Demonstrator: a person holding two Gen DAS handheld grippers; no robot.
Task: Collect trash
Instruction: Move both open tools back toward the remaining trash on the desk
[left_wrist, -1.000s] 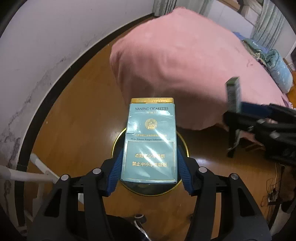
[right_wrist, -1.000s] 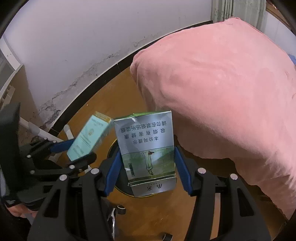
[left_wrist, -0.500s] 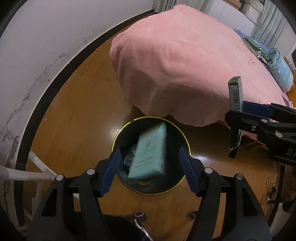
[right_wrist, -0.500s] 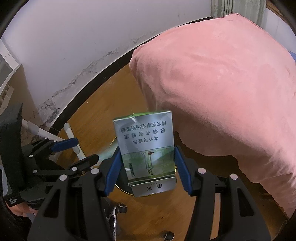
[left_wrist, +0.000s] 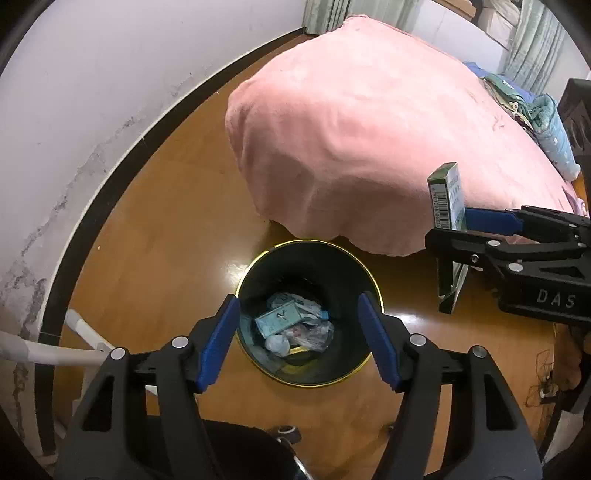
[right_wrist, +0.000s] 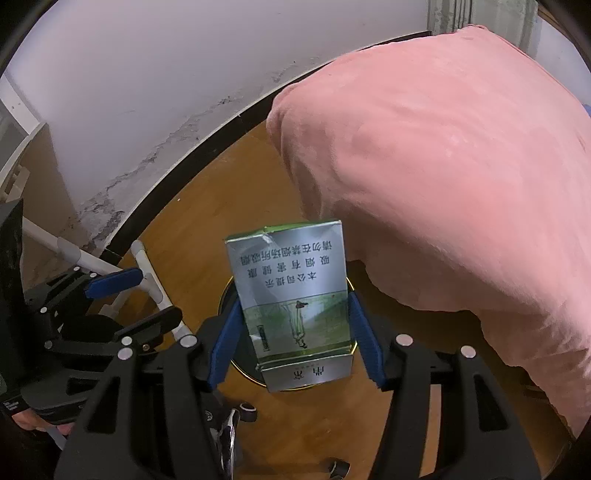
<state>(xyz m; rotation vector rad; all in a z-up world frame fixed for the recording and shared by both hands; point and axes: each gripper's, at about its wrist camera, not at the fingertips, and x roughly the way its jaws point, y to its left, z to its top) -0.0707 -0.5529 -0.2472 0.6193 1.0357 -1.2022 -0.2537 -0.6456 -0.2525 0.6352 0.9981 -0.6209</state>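
Note:
A round black trash bin with a gold rim (left_wrist: 364, 269) stands on the wood floor by the bed. A light blue cigarette pack (left_wrist: 277, 319) lies inside it on crumpled wrappers. My left gripper (left_wrist: 299, 338) is open and empty right above the bin. My right gripper (right_wrist: 293, 341) is shut on a green and silver cigarette pack (right_wrist: 291, 295), held above the bin rim (right_wrist: 226, 295). That pack (left_wrist: 448, 206) and the right gripper also show at the right of the left wrist view.
A bed with a pink cover (left_wrist: 369, 129) overhangs close behind the bin. A white wall with a dark baseboard (left_wrist: 110, 192) runs along the left. White tube legs (left_wrist: 55, 352) stand at the left. Cables (left_wrist: 543, 376) lie on the floor at the right.
My left gripper opened and the light blue cigarette pack fell into the bin. My right gripper kept hold of its green pack and barely moved.

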